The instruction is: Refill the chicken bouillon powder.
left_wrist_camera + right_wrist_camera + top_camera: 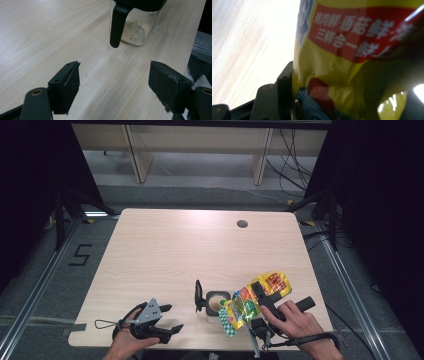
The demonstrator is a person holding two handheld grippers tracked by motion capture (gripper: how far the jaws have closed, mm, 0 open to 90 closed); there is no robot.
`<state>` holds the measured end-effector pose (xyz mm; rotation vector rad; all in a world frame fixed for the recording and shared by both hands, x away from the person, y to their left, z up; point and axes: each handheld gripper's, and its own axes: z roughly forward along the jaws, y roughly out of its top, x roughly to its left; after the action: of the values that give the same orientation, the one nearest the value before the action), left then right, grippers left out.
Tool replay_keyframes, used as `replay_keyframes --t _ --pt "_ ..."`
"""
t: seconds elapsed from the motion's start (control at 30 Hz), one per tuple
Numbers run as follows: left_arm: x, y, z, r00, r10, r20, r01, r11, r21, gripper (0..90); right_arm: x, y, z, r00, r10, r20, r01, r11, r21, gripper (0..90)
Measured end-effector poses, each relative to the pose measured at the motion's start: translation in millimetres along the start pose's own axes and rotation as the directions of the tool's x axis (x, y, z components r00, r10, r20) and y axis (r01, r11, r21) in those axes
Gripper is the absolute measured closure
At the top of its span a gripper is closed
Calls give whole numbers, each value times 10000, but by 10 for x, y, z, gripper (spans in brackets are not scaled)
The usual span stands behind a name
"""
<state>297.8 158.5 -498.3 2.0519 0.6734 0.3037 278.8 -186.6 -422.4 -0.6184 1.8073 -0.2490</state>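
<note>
The right tool (255,306) gripped a yellow seasoning pouch (252,302), tilted over the open glass jar (216,304) near the surface's (165,250) front edge. The pouch appeared light, crinkly and slippery (best pinched at its flat body). Its red label read 鸡肉鲜·香菇鲜 and 三鲜合一鲜; the rest was cut off. The left tool (167,319) rested wide open, empty, left of the jar.
</note>
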Motion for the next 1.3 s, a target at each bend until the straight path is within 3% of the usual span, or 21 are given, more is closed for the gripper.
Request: replay_keyframes --t 0.03,0.13,0.23,0.3,0.33,0.4,0.43,0.53,0.57,0.6,0.67,0.7,0.73,0.77,0.8,0.83,0.87,1.0,1.03,1.3 --pt "10 4 -1 9999 119 9 -119 9999 -15 246 -4 0 -3 10000 -44 41 44 10000 12 393" --pt "2 2 8 10000 -74 -27 74 10000 -25 246 -24 6 -9 10000 -40 59 40 10000 -40 393" --pt "16 7 0 9998 199 30 -199 9998 -20 246 -23 25 6 9999 -77 108 78 9999 -109 393" --pt "3 4 4 10000 -95 -12 95 9999 -53 246 -23 34 7 10000 -70 45 71 9999 -126 393" --pt "14 6 -1 9999 172 22 -172 9999 -19 246 -21 39 11 10000 -59 35 60 9999 -132 393" --pt "1 0 -2 10000 -35 -2 35 10000 -11 246 -28 52 13 9999 -141 22 142 9998 -165 393" --pt "11 8 -4 10000 77 28 -77 10000 -16 246 -51 46 27 9985 -535 146 539 9980 -332 393" --pt "4 4 -2 10000 19 -11 -19 10000 -40 246 -51 50 29 9986 -509 151 515 9979 -383 393" --pt "11 3 -4 9998 169 46 -169 9999 -7 246 -28 60 17 9999 -160 49 161 9996 -221 393" --pt "6 3 -2 10000 62 25 -61 10000 -16 246 -54 47 26 9981 -595 126 599 9977 -310 394" --pt "9 6 8 10000 31 10 -31 9999 -113 246 -53 40 21 9983 -558 142 562 9980 -298 394" --pt "7 7 5 10000 68 26 -67 10000 -37 246 -37 44 4 9998 -177 71 178 9997 -148 393" --pt "-2 1 4 10000 -35 20 35 10000 -12 246 -39 40 3 9998 -170 81 172 9997 -165 393" --pt "-1 1 3 10000 1 10 -1 10000 -12 246 -58 33 12 9987 -476 161 480 9985 -247 393" --pt "12 9 2 9999 149 17 -149 9999 -44 246 -41 39 0 9998 -162 97 163 9998 -144 393" --pt "21 11 6 9997 237 39 -237 9997 -116 246 -43 36 1 9997 -209 115 211 9996 -169 393" --pt "9 7 5 10000 35 -29 -35 10000 -90 246 -58 30 12 9987 -496 132 500 9984 -264 394" --pt "20 12 0 9997 257 5 -257 9997 -38 246 -37 34 25 9990 -434 123 437 9987 -278 394" --pt "6 7 6 10000 36 -31 -37 9999 -102 246 -37 33 26 9990 -429 109 432 9986 -297 393" --pt "-3 -1 3 10000 -56 30 56 10000 -16 246 -32 28 33 9991 -409 79 411 9988 -249 393"
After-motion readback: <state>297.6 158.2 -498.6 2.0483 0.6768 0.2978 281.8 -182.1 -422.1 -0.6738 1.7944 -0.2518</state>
